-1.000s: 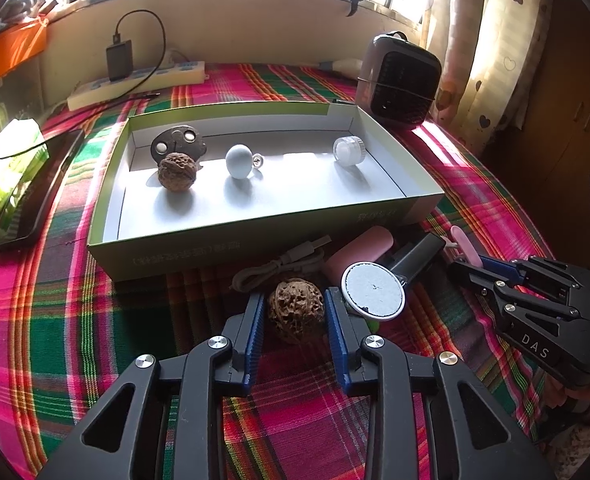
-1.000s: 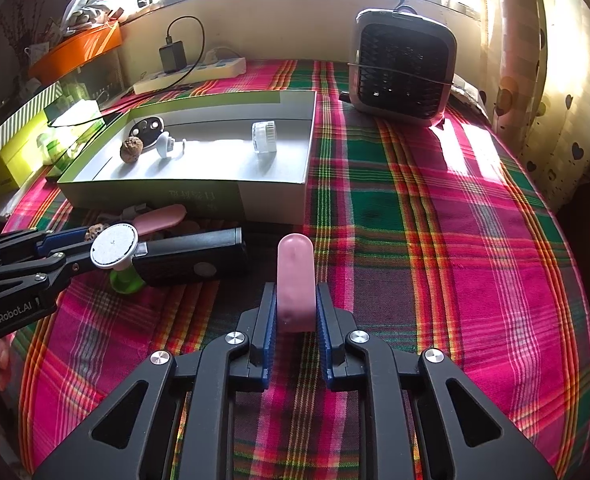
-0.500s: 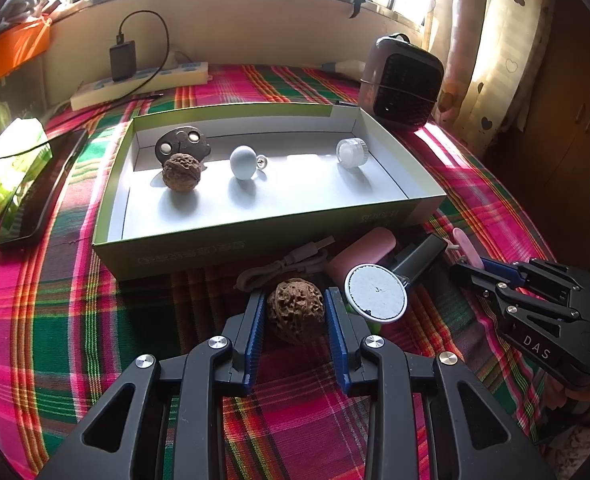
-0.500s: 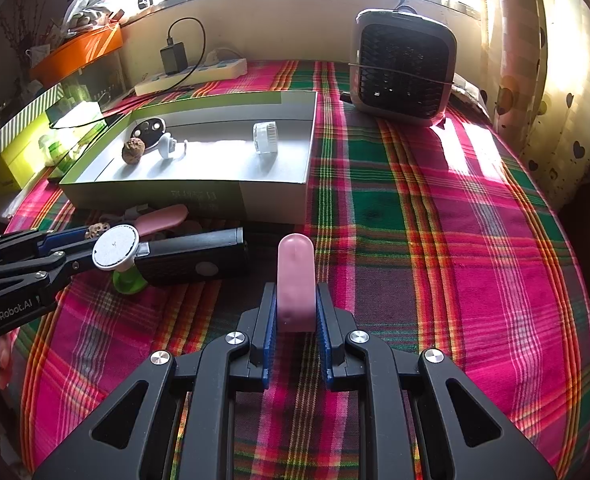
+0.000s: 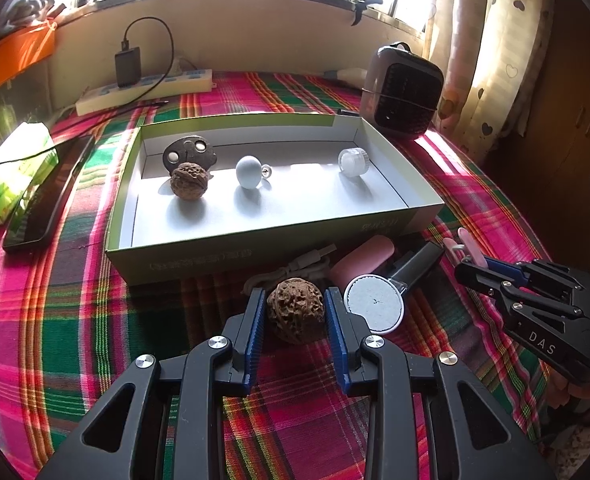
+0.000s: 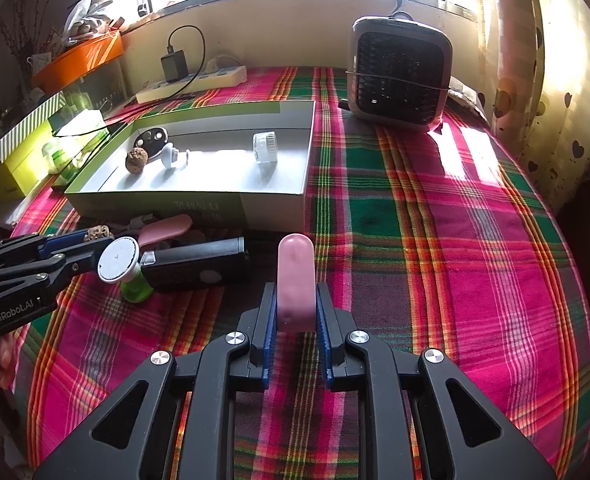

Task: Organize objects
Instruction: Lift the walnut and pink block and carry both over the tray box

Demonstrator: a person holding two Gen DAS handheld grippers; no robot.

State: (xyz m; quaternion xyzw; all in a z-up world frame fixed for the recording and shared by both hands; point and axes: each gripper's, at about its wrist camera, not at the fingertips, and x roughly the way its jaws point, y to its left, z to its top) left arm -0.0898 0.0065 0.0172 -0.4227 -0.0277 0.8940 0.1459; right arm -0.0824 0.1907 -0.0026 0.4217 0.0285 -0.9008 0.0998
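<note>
Nothing much had shifted in the last second: both grippers held their places near the open green box (image 5: 255, 254) on the plaid tablecloth (image 6: 435, 240), and the loose things in front of it lay as they had. The left gripper (image 5: 295, 312) had its blue pads closed on a wrinkled walnut (image 5: 294, 309) just in front of the box's near wall, apparently ready to carry it in beside the walnut in the box (image 5: 189, 181); that made two walnuts in all. The right gripper (image 6: 296, 312) was clamped on a pink capsule-shaped case (image 6: 296, 280), standing up between the pads off the box's right front corner, likely also bound for the box. Inside the box I counted four things in a loose row toward its back wall: a dark oval piece with two pale dots (image 5: 190, 151), the walnut just before it, a pale blue ball with a small ring (image 5: 249, 172), and a white ribbed cap (image 5: 353, 162) nearer the right wall, spaced as if each had been given its own spot. Against the front wall, outside, remained a coiled grey cable (image 5: 295, 266), one more pink object (image 5: 361, 260), a black rectangular device (image 6: 199, 266), and a round white disc on a green base (image 6: 118, 260). Behind the box sat one small heater-like unit (image 6: 399, 72) off the far right corner and one power strip (image 5: 143, 90) with a charger by the wall.
</note>
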